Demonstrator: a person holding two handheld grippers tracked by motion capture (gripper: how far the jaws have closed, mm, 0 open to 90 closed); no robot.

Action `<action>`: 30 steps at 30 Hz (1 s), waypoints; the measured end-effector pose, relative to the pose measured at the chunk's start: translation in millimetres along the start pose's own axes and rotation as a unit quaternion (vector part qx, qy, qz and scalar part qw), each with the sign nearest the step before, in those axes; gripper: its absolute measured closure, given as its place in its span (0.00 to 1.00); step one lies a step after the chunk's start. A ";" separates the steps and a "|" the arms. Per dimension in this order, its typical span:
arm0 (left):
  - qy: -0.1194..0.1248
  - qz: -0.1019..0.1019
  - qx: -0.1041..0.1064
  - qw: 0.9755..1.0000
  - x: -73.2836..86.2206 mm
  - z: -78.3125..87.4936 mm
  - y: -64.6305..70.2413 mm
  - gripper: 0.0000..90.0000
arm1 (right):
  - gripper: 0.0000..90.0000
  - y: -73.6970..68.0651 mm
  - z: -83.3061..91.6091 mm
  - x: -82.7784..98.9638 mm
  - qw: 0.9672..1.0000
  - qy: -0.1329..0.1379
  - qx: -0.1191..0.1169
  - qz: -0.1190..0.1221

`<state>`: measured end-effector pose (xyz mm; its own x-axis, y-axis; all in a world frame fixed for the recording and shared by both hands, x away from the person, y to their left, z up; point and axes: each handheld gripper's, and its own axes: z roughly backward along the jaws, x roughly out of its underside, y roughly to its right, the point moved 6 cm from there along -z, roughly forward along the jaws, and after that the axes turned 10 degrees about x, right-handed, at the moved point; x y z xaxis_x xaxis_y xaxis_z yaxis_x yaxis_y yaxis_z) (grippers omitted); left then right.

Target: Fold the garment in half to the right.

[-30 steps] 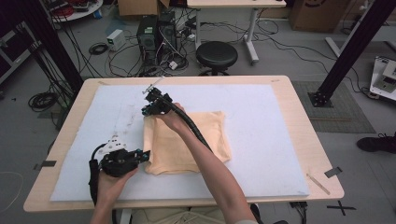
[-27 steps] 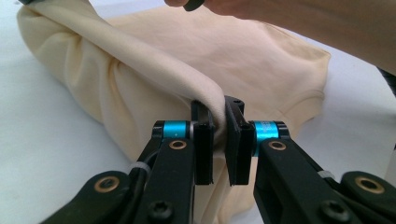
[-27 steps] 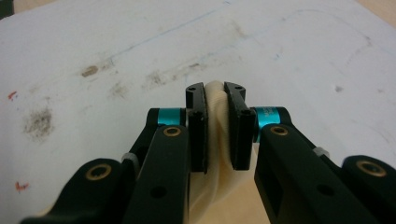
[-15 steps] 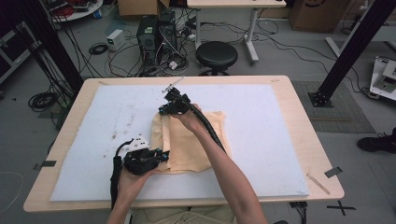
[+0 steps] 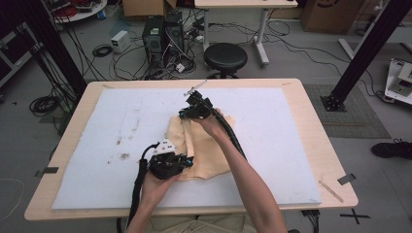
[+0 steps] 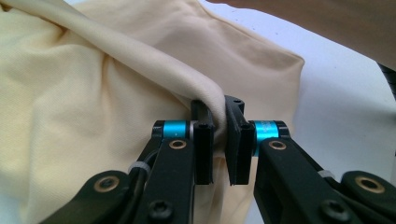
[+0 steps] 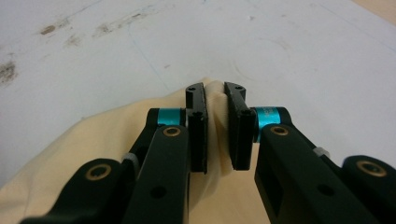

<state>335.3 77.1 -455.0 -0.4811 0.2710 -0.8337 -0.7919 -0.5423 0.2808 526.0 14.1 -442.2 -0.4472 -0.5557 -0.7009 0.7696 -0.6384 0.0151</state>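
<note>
A: High view first. Where's the cloth?

B: Pale yellow cloth [image 5: 206,148] lies crumpled on the white mat [image 5: 291,145], roughly mid-table [image 5: 320,92], slightly toward the person's side. Left gripper [image 5: 187,159] is at the cloth's near-left edge, held from below by the left hand [image 5: 155,182]. Right gripper [image 5: 183,114] sits at the far-left corner of the cloth, the right forearm [image 5: 243,170] lying diagonally over the fabric.

A: Jaw state from up there?

B: Too small to read. Both are in contact with the cloth edge, that much shows.

A: Left gripper view, then.

B: Left gripper [image 6: 219,140]: jaws drawn close, clamped on a rolled fold of the cloth [image 6: 93,93]. The fold runs up and left from the pads as a thick ridge. Fabric spreads behind it; white mat [image 6: 345,116] beyond at right, a bare forearm [image 6: 327,23] across the top right.

A: Right gripper view?

B: Right gripper [image 7: 215,133]: same posture, jaws pinched on a small bunched tip of cloth [image 7: 93,144] that pokes up between the pads. The rest of the fabric falls away to lower left. Ahead, stained white mat [image 7: 233,42], with brown smudges [image 7: 46,30] at upper left.
</note>
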 end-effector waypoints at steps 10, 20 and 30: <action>-0.013 -0.004 0.003 1.000 -8.6 -28.6 13.7 0.92 | 0.90 20.6 15.6 15.5 1.000 0.003 0.005 -0.013; -0.016 -0.002 0.009 1.000 -20.2 -51.0 23.5 0.92 | 0.90 40.2 26.5 31.3 0.999 0.001 0.015 -0.029; -0.026 -0.006 0.010 1.000 -27.5 -73.2 31.8 0.92 | 0.90 54.8 34.8 42.5 0.999 -0.003 0.030 -0.038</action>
<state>350.9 -5.8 -458.0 -0.4898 0.3180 -0.8117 -0.8048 -0.5229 0.2808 533.3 -63.0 -446.4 -0.5065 -0.5075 -0.6971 0.7046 -0.7096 0.0047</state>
